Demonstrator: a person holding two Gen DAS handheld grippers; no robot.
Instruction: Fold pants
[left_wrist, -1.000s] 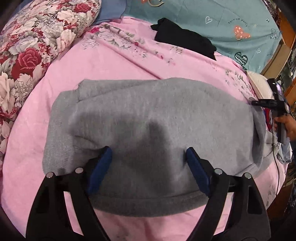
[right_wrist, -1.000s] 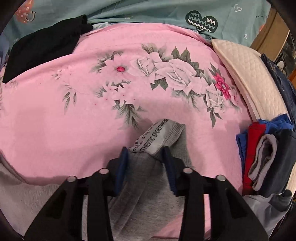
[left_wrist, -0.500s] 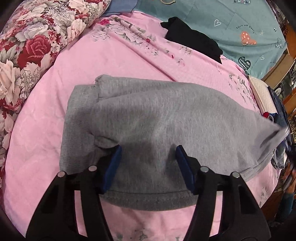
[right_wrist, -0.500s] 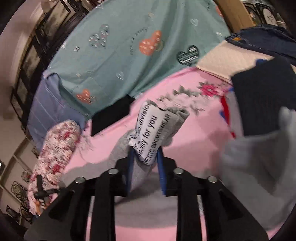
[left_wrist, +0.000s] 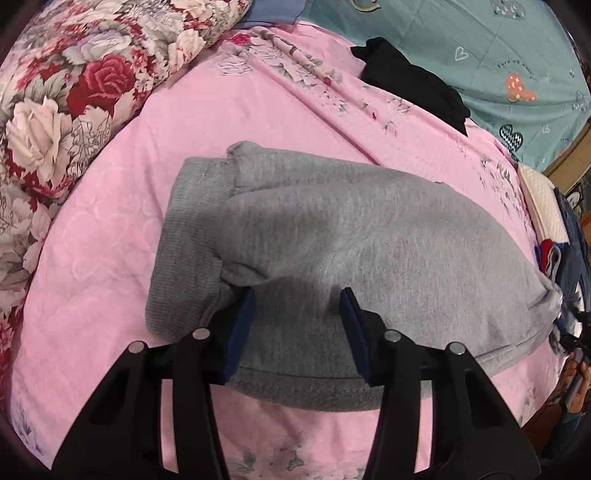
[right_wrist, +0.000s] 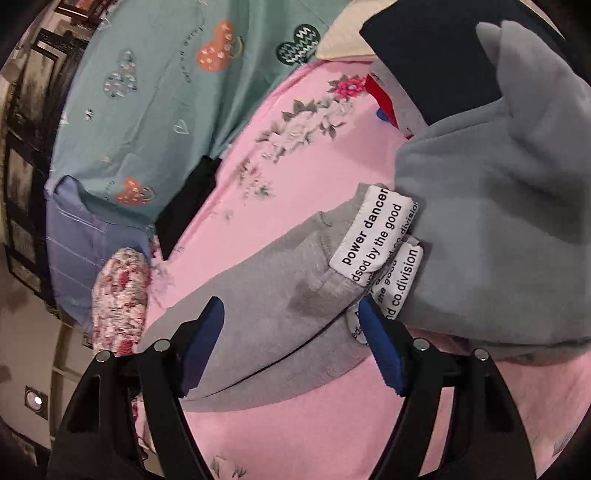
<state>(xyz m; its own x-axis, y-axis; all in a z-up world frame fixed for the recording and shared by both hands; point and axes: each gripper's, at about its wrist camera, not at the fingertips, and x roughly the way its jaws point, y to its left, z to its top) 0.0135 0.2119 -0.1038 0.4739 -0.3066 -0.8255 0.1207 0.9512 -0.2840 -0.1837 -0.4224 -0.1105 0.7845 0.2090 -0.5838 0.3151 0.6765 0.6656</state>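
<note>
Left wrist view: close above the gray pants (left_wrist: 354, 243), looking down and forward past the left gripper (left_wrist: 297, 325). Right wrist view: tilted sideways, very near the same pants (right_wrist: 280, 317). Both show the pink bedsheet (left_wrist: 110, 229) and teal blanket (right_wrist: 155, 92).

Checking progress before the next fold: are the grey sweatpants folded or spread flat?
Folded: the grey sweatpants lie doubled, an upper layer overlapping the ribbed band.

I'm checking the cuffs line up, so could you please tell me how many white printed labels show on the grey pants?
2: an upper label and a lower label overlapping it, both on the grey pants beside the right gripper. More may be hidden in folds.
</note>
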